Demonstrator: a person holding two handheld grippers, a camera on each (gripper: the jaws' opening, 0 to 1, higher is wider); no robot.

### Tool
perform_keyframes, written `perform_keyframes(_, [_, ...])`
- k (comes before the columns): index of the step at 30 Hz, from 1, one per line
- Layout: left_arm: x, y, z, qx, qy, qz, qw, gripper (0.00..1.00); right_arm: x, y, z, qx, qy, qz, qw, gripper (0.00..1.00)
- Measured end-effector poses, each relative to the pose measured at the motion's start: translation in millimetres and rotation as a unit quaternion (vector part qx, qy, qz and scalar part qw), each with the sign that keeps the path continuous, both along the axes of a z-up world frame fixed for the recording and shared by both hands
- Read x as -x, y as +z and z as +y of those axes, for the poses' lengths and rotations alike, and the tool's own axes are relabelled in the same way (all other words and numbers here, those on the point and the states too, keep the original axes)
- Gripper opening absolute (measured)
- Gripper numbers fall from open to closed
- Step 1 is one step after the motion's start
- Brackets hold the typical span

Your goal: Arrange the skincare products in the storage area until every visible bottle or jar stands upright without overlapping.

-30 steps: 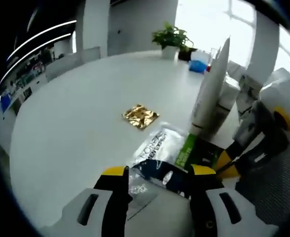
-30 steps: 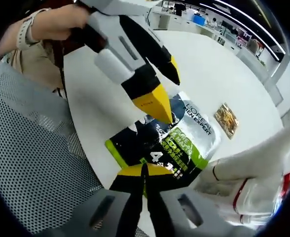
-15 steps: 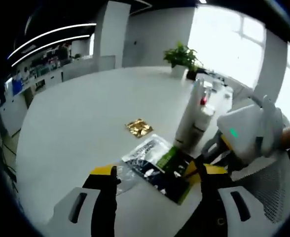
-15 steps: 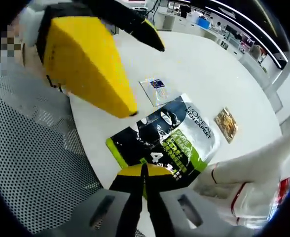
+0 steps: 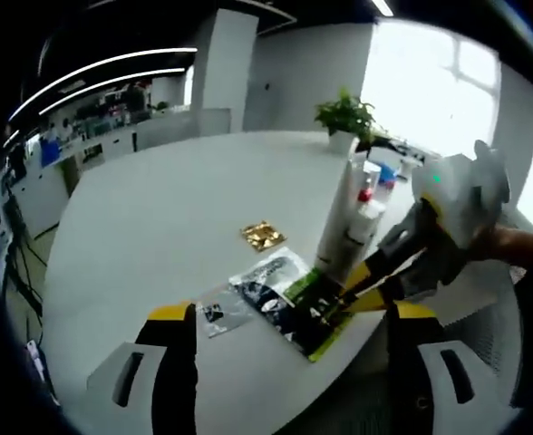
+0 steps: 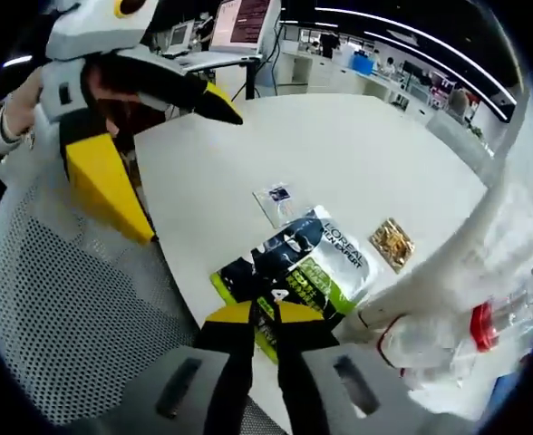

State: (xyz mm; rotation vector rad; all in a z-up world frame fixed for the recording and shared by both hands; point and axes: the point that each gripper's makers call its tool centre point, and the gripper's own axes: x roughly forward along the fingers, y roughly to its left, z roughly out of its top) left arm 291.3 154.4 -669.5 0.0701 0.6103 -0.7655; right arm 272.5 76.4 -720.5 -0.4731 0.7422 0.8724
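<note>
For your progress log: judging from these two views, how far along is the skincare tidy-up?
Done: the white tube and the red-capped bottle stand upright together. In hand: the right tongs are shut on the edge of the green-and-black sachet pack, which lies flat; the left tongs are open, holding nothing. Left: the pack, the small clear sachet and the gold sachet lie loose on the table.

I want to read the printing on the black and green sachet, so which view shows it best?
The right gripper view: the black and green sachet lies close and flat on the table, its lettering facing the camera, pinched at its near edge by the right hand-held gripper. The left gripper view shows it smaller and slanted.
</note>
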Motion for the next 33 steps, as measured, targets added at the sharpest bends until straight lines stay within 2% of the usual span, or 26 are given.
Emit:
perform_keyframes(2, [1.8,3.7,0,-0.001,0.0,-0.002,1.0,0.86,1,13.3,-3,-0.019,-0.008,-0.008,0.9998,0.09])
perform_keyframes(4, [3.6,7.8,-1,-0.001,-0.001,-0.005,1.0,0.87,0,30.0,-5,-0.043,-0.012,-0.03,0.9986,0.09])
perform_keyframes(6, [4.9,11.1,-2,0.002,0.0,-0.004,1.0,0.89,3,42.1,-9,-0.053,-0.015,-0.031,0.998,0.12])
perform_keyframes(10, [7.0,12.5,-3,-0.001,0.003,0.004,1.0,0.92,5,66.7,-16,-0.079,-0.02,-0.057,0.995,0.17])
perform_keyframes(15, [8.8,20.9,-5,0.001,0.014,-0.002,0.9999,0.94,5,87.9,-36,-0.084,-0.032,-0.084,0.9923,0.21])
perform_keyframes(18, [10.6,28.0,-7,0.015,0.027,0.002,0.9995,0.95,6,101.4,-47,-0.094,-0.039,-0.098,0.99,0.22])
perform_keyframes(21, [12.6,34.0,-10,0.028,0.033,0.001,0.9991,0.96,6,109.1,-57,-0.109,-0.048,-0.102,0.9877,0.27])
perform_keyframes(24, [12.9,31.5,-9,0.014,0.042,-0.002,0.999,0.95,4,113.5,-70,-0.099,-0.057,-0.124,0.9857,0.35])
perform_keyframes(33, [8.9,36.0,-12,0.007,0.066,-0.02,0.9976,0.97,4,114.2,-104,-0.107,-0.082,-0.124,0.9831,0.43])
